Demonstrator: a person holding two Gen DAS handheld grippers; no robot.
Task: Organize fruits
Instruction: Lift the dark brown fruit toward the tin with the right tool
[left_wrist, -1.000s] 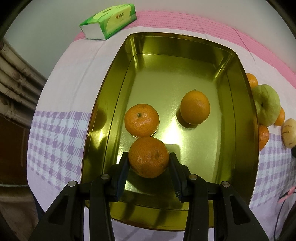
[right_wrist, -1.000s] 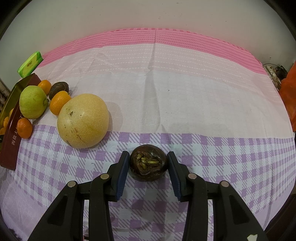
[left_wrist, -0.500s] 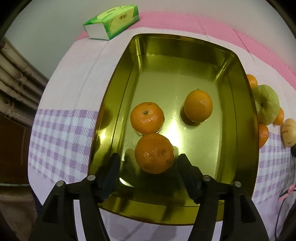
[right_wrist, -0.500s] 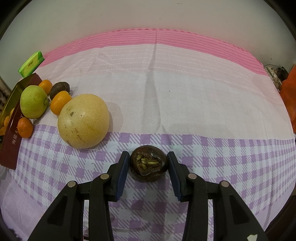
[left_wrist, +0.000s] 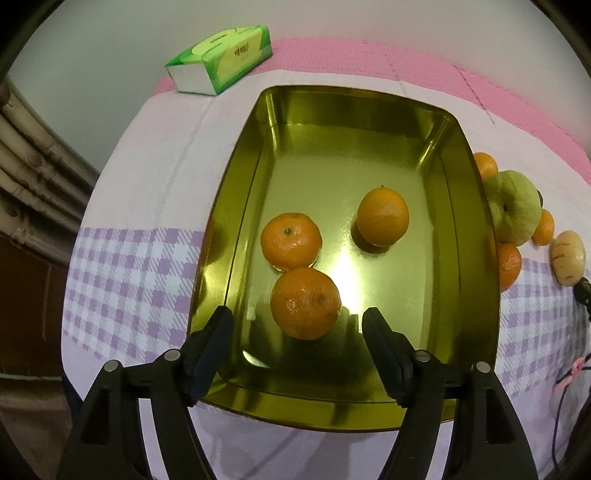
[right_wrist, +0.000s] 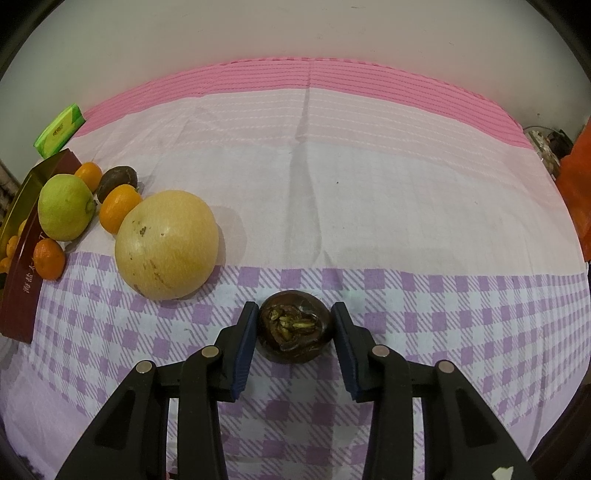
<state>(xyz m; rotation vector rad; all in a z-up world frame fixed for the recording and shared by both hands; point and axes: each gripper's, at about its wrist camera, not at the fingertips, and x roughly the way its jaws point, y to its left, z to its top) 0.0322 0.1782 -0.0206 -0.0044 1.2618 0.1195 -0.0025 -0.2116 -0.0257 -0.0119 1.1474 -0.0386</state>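
Left wrist view: left gripper (left_wrist: 297, 334) opening above the nearest mandarin (left_wrist: 305, 303) (untouched) inside the gold tray (left_wrist: 469, 295); right gripper (right_wrist: 294, 328) pinches a dark fruit (right_wrist: 294, 326) on open cloth (right_wrist: 369, 206).

A home setting is showing here. A cloth (right_wrist: 369, 192) in pink stripes and purple checks is covering the surface below the grippers. A green tissue pack (left_wrist: 221, 59) is lying far ahead-left of the left gripper, beyond a golden tin (left_wrist: 465, 206). Loose fruit is sitting left of the right gripper; a plain wall is rising ahead.
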